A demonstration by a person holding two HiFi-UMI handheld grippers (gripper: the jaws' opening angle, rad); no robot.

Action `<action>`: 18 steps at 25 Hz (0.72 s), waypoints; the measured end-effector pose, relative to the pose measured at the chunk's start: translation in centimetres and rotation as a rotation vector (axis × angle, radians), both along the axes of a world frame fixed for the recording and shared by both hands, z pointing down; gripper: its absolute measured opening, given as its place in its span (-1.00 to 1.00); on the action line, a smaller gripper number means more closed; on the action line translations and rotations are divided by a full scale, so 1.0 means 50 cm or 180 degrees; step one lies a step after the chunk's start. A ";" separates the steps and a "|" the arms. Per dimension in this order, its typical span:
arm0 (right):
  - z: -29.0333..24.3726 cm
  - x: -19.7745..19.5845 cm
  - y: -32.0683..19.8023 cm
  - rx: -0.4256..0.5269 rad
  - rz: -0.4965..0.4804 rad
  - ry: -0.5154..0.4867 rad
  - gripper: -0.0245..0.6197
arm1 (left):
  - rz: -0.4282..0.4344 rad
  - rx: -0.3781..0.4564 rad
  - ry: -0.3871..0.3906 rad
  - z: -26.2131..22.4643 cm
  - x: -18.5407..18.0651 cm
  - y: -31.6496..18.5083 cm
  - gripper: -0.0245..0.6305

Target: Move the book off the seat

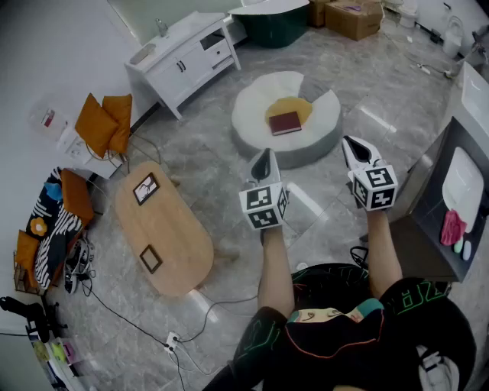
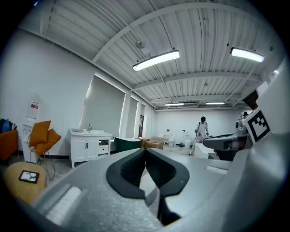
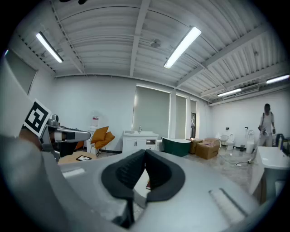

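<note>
A dark red book (image 1: 285,123) lies flat on a yellow cushion (image 1: 293,108), in the hollow of a round white seat (image 1: 252,114) on the floor ahead of me. My left gripper (image 1: 265,155) hovers just short of the seat's near rim, jaws shut and empty. To its right, my right gripper (image 1: 352,143) is level with the seat's near right side, also shut on nothing. In the left gripper view the left gripper (image 2: 145,150) shows its dark pads meeting. The right gripper view shows the right gripper (image 3: 145,152) with its pads together as well.
An oval wooden table (image 1: 174,243) with two small frames stands to the left. A white cabinet (image 1: 187,55), orange chairs (image 1: 105,122), a dark green tub (image 1: 273,23) and cardboard boxes (image 1: 353,15) line the back. A grey counter with a sink (image 1: 428,200) is at my right. A person (image 2: 201,128) stands far off.
</note>
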State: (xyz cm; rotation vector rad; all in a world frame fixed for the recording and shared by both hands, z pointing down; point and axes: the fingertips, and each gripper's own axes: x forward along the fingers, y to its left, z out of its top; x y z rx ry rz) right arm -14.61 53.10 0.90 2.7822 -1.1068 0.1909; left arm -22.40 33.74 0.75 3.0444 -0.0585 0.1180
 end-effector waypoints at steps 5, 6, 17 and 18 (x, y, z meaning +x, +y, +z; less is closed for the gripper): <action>0.000 0.014 -0.040 0.0039 0.0012 0.0012 -0.91 | 0.0015 -0.0040 -0.0047 0.019 0.018 -0.047 -0.89; -0.005 0.020 -0.044 0.0086 0.0029 0.0024 -0.91 | 0.0027 -0.0049 -0.0062 0.024 0.023 -0.052 -0.89; 0.015 0.057 -0.055 -0.0068 0.0146 -0.0023 -0.91 | 0.0075 -0.0267 -0.0156 0.075 0.054 -0.083 -0.89; 0.018 0.063 -0.052 -0.0077 0.0164 -0.0031 -0.91 | 0.0071 -0.0311 -0.0154 0.080 0.057 -0.084 -0.89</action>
